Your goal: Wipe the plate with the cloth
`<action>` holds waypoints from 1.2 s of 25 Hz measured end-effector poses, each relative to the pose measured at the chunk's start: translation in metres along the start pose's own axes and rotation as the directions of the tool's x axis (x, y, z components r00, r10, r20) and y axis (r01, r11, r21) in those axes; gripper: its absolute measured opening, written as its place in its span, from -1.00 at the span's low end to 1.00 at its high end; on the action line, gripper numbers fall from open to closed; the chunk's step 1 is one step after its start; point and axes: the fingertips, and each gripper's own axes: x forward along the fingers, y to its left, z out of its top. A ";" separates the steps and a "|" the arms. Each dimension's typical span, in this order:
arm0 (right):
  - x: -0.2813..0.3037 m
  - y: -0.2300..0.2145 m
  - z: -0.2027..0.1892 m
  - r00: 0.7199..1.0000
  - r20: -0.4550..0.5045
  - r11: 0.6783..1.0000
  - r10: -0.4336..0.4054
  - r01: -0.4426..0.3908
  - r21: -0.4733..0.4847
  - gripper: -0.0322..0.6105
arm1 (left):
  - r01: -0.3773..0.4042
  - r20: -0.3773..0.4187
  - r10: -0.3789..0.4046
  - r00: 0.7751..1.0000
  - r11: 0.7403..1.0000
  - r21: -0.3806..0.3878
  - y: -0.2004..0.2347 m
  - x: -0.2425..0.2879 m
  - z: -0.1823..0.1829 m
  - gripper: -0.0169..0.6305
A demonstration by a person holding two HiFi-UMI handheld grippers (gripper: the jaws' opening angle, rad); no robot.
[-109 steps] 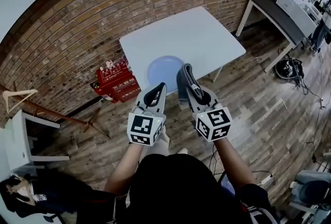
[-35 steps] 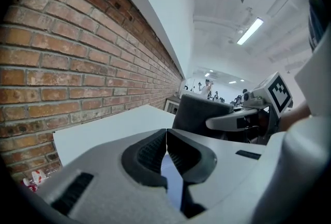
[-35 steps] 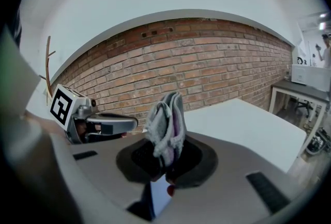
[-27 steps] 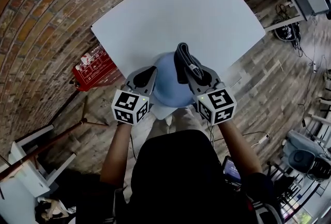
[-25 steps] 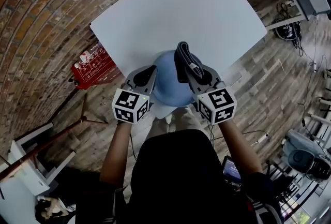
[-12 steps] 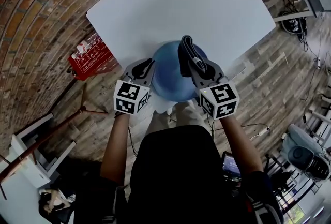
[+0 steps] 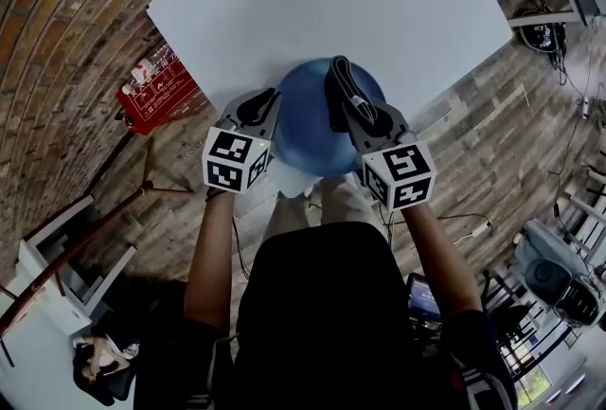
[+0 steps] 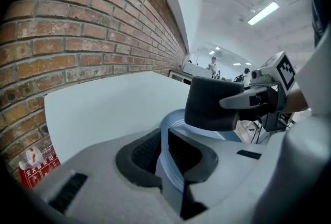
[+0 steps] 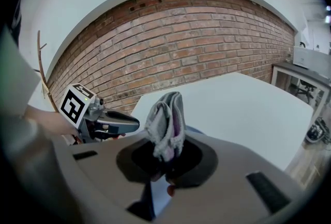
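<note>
Head view: the left gripper (image 7: 265, 103) is clamped on the near-left rim of the blue plate (image 7: 305, 138). The plate lies at the near edge of the white table (image 7: 331, 1), partly past it. The right gripper (image 7: 358, 110) grips a folded grey cloth (image 7: 338, 84) over the plate's right half; whether cloth and plate touch cannot be told.

Left gripper view: the plate's rim runs between the closed jaws.

Right gripper view: the cloth's lower end is pinched between the jaws, its folds rising above them.
</note>
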 end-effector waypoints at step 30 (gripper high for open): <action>0.017 -0.006 -0.015 0.999 -0.033 0.999 0.024 -0.023 0.024 -0.74 | 0.005 -0.091 -0.012 0.996 0.997 -0.072 0.014 0.036 -0.026 -0.72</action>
